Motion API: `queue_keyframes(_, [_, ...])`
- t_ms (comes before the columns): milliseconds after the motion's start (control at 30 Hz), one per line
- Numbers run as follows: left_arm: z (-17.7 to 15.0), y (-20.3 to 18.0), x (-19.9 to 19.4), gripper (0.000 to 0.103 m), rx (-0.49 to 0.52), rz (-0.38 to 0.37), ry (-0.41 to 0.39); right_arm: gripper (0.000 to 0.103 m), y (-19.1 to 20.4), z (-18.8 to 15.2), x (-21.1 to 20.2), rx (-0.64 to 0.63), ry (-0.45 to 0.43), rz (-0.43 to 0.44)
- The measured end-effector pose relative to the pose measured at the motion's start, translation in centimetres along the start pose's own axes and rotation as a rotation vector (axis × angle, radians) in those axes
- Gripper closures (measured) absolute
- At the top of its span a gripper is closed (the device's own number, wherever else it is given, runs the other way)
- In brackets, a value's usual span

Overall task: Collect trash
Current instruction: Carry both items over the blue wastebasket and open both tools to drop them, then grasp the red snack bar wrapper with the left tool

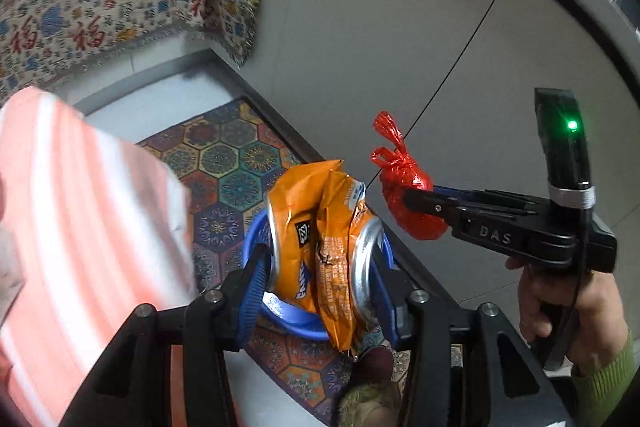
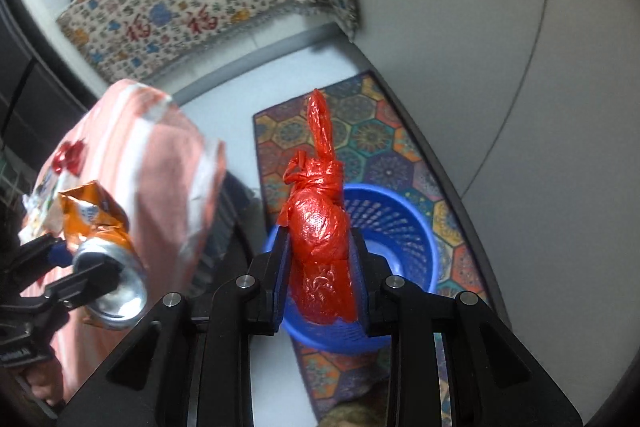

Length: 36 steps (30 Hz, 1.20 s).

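1. The left gripper (image 1: 320, 267) is clamped end to end on a crushed orange can (image 1: 320, 251) above the blue basket (image 2: 404, 227)
2. The right gripper (image 2: 320, 259) pinches a knotted red bag (image 2: 320, 227) over it too
3. Both look light; the can seems stiff with sharp creases, the bag soft and slippery, best gripped mid-body

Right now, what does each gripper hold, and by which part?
Left gripper: crushed orange can, by its two ends. Right gripper: knotted red bag, by its bulging sides.
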State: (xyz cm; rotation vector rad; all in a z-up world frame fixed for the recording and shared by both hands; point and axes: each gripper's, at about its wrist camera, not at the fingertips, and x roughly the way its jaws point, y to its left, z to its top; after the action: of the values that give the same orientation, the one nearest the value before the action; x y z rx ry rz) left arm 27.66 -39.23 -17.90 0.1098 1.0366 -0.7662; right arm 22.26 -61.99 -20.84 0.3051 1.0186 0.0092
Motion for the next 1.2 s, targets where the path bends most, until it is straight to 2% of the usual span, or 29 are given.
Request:
queue_keyframes(333, [0.1,-1.0,5.8,0.051,0.015,0.004,0.056,0.075,-3.8,0.0,0.5,0.073,0.021,0.004])
queue_keyframes(433, [0.3,-1.0,7.1,0.038,0.011,0.009,0.056,0.058,-4.5,-0.1,0.5,0.092,0.004,-0.006])
queue_keyframes(467, [0.3,-0.9,7.3,0.038,0.001,0.013,0.049,0.047,-4.8,0.0,0.4,0.101,-0.001,-0.008])
queue_keyframes(567, [0.8,-0.6,7.5,0.038,-0.016,0.009,0.038,0.047,-5.0,0.2,-0.5,0.11,-0.037,-0.021])
queue_keyframes(733, [0.2,-0.7,3.9,0.038,0.001,0.033,-0.031,0.044,-4.5,0.1,-2.4,0.088,-0.113,-0.057])
queue_keyframes(833, [-1.1,-0.7,0.0,0.038,0.008,0.036,-0.083,0.036,-3.7,0.2,-4.0,0.075,-0.178,-0.075])
queue_keyframes(1033, [-6.2,0.6,-8.0,0.035,0.015,0.079,-0.159,0.032,-0.1,0.1,-7.4,0.004,-0.319,-0.12])
queue_keyframes(1200, [-12.0,4.0,-12.6,0.035,-0.021,0.185,-0.177,0.027,4.6,-0.8,-9.3,-0.082,-0.407,-0.113])
